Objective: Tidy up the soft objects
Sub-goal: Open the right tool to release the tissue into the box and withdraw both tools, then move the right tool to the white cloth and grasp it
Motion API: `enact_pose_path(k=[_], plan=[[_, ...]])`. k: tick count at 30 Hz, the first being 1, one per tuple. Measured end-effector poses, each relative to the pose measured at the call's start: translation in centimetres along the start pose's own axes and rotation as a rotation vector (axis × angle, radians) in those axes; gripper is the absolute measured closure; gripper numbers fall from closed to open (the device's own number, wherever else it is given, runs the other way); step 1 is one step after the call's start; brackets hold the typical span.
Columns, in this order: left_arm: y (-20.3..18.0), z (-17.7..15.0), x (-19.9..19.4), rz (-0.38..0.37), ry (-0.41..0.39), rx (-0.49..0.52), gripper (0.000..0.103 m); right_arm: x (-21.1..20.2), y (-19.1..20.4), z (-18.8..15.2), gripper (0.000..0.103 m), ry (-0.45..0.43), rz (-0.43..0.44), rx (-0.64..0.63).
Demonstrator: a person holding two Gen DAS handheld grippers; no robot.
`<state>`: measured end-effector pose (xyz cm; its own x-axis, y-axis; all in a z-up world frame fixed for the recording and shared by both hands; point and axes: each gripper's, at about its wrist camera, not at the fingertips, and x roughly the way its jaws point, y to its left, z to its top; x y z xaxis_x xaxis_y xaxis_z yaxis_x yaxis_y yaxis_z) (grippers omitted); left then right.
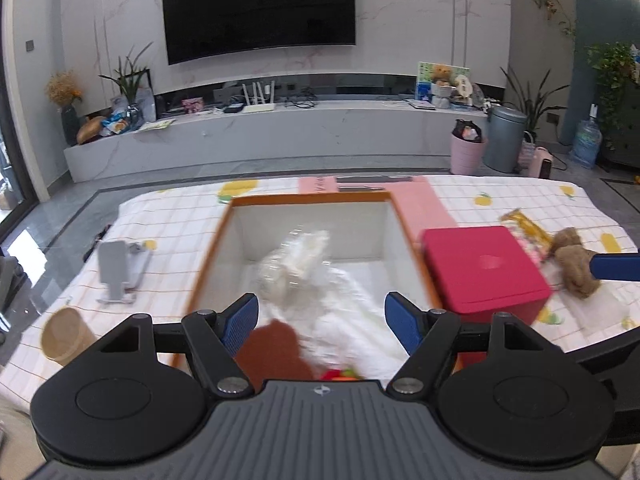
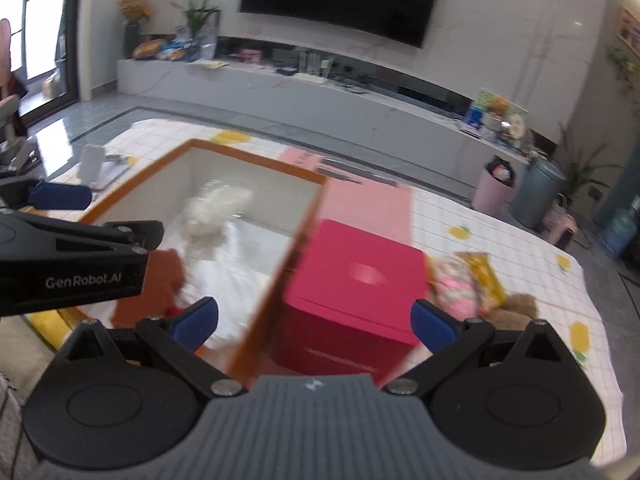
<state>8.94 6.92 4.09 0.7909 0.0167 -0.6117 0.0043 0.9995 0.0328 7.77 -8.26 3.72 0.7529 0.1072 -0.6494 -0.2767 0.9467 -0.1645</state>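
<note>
A living room with a wall television lay behind the checked-cloth desk (image 1: 168,232). The orange-rimmed box (image 1: 304,200) already held white soft items (image 1: 296,264). Both the left gripper (image 1: 320,320) and right gripper (image 2: 316,320) stood wide and empty, seemingly between placements; next, probably the brown plush (image 1: 576,268) beside the red box (image 1: 484,272). Only the left view showed the paper cup (image 1: 66,338).

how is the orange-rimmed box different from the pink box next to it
The orange-rimmed box is open, white inside, and holds soft white items; the pink box is closed by its lid. The orange-rimmed box looks clearly larger than the pink box. Both sit side by side on the checked tablecloth.
</note>
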Motion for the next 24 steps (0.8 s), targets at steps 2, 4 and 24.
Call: enact_pose_path(k=[2, 4, 24], plan=[[-1.2, -0.2, 0.0, -0.009, 0.003, 0.008, 0.018, -0.6, -1.6, -0.7, 0.003, -0.003, -0.017, 0.027], [-2.4, -0.5, 0.2, -0.012, 0.005, 0.012, 0.018, -0.8, -3.2, -1.3, 0.003, 0.001, -0.039, 0.037], [-15.2, -2.2, 3.5, -0.155, 0.066, 0.143, 0.018, 3.8, -19.2, -8.7, 0.003, 0.108, -0.143, 0.374]])
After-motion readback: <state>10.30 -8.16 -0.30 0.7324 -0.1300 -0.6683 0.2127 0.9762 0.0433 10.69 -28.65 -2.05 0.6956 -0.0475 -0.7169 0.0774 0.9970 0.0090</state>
